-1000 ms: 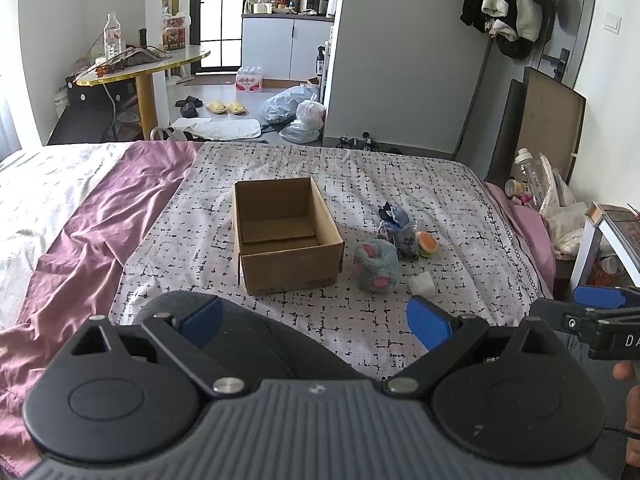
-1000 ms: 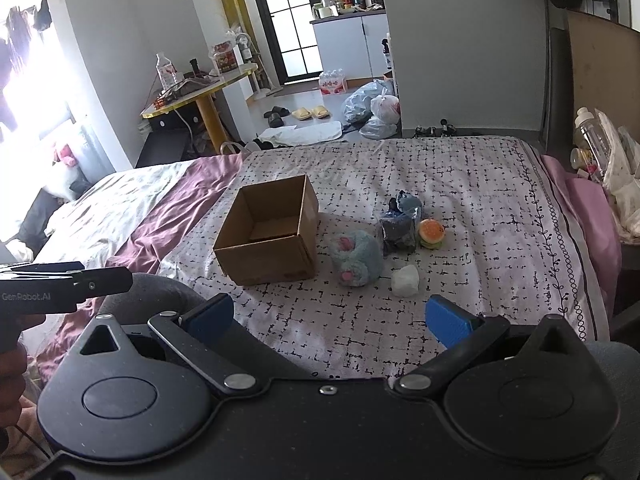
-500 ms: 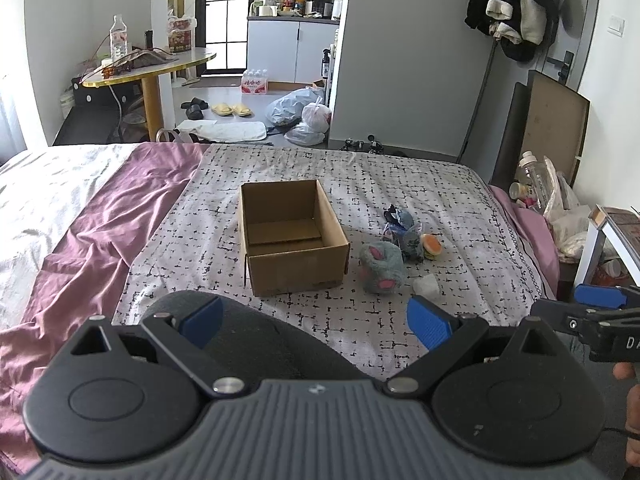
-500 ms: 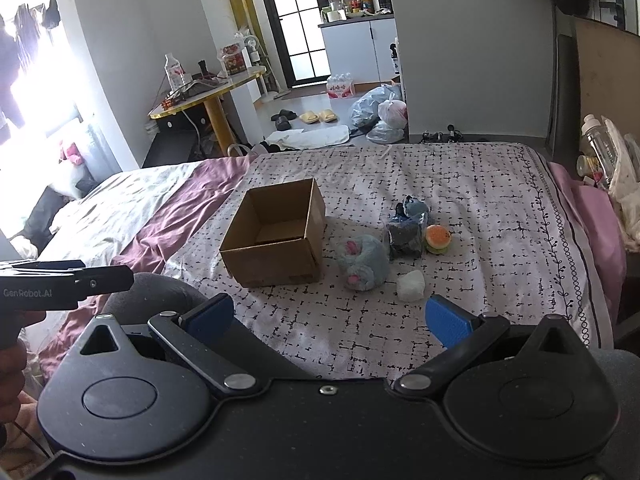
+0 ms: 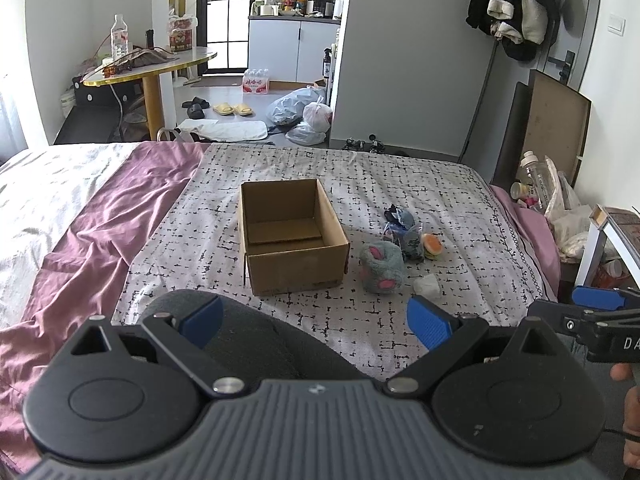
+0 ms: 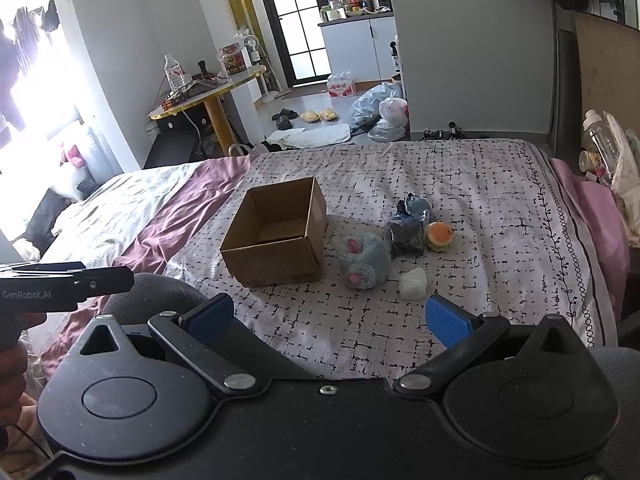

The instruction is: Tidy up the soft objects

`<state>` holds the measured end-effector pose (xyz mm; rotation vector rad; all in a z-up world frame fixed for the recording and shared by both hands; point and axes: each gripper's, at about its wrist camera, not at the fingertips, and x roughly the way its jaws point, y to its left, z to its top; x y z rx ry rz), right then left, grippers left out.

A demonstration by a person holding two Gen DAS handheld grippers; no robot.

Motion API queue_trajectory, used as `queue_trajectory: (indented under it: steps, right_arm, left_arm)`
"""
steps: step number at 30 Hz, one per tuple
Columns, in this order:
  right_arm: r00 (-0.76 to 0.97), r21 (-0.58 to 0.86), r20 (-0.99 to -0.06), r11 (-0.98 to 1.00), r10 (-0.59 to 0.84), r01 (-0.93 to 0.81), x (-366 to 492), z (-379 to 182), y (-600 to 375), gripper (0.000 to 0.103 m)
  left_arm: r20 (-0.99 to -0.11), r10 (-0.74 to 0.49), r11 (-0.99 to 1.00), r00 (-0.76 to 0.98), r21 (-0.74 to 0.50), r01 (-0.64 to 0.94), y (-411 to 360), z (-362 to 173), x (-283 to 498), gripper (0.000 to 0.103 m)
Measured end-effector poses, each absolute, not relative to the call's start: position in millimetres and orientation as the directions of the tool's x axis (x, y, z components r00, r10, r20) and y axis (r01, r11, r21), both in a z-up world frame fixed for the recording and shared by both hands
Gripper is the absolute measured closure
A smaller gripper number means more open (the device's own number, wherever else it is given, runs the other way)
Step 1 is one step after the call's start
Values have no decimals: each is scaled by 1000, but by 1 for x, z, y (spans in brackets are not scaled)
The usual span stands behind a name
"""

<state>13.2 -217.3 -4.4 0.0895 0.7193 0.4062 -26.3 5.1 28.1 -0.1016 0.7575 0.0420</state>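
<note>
Item one: box (image 5: 290, 236), brown card, open-topped, standing on the patterned blanket (image 5: 360, 176) near the middle of the bed (image 5: 60, 208); its floor shows bare in both views, so nothing is stowed yet. Item two: grey plush (image 5: 382, 268) with pink patches, just beside the box's right wall, apart from it. Item three: dark blue bundle (image 5: 402, 230), behind the plush and touching or nearly touching it; I cannot tell which. Item four: burger toy (image 5: 433, 245), orange-topped, just beside the bundle toward the bed's right edge. Item five: white lump (image 5: 427, 285), nearest the bed's near edge, just beside the plush. My left gripper (image 5: 314, 318) hangs over the near edge, jaws wide, nothing between the blue pads (image 5: 426, 322). My right gripper (image 6: 330, 320) hovers likewise, jaws wide and bare. Tally, as I judge it: none of four soft things boxed, all four left, no grasp begun; the white lump or the plush looks the closest first pick. View notes: the left view shows the box floor square-on and the tip of my right gripper at its right edge; the right view shows the box from its right corner, its inner floor partly hidden by the near wall, the four things more spread apart, my left gripper at its left edge, and a bright window beyond the bed's far left corner.
</note>
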Motion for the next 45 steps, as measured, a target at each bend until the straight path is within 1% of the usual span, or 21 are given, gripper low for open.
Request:
queue_trajectory:
  steps: [5, 12, 25, 29, 37, 45]
  right_arm:
    - [682, 201, -624, 922, 380, -330, 17, -4, -215, 0]
    - [668, 215, -637, 921, 384, -324, 25, -12, -217, 0]
    - [648, 275, -649, 917, 398, -288, 55, -35, -235, 1]
    - [632, 295, -659, 913, 408, -282, 67, -43, -239, 7]
    - [600, 345, -669, 898, 439, -273, 90, -57, -246, 16]
    - [565, 386, -678, 882, 469, -269, 122, -68, -247, 28]
  left_arm:
    - [-690, -3, 994, 724, -83, -76, 3, 28, -25, 5]
    - [-701, -2, 993, 713, -83, -79, 1, 21, -17, 5]
    - [-706, -23, 993, 708, -97, -65, -14, 4, 17, 5]
    - [-714, -37, 992, 699, -108, -57, -20, -4, 30, 6]
    - [-721, -60, 991, 690, -124, -43, -30, -20, 54, 7]
    - [-735, -86, 986, 673, -161, -50, -37, -36, 82, 17]
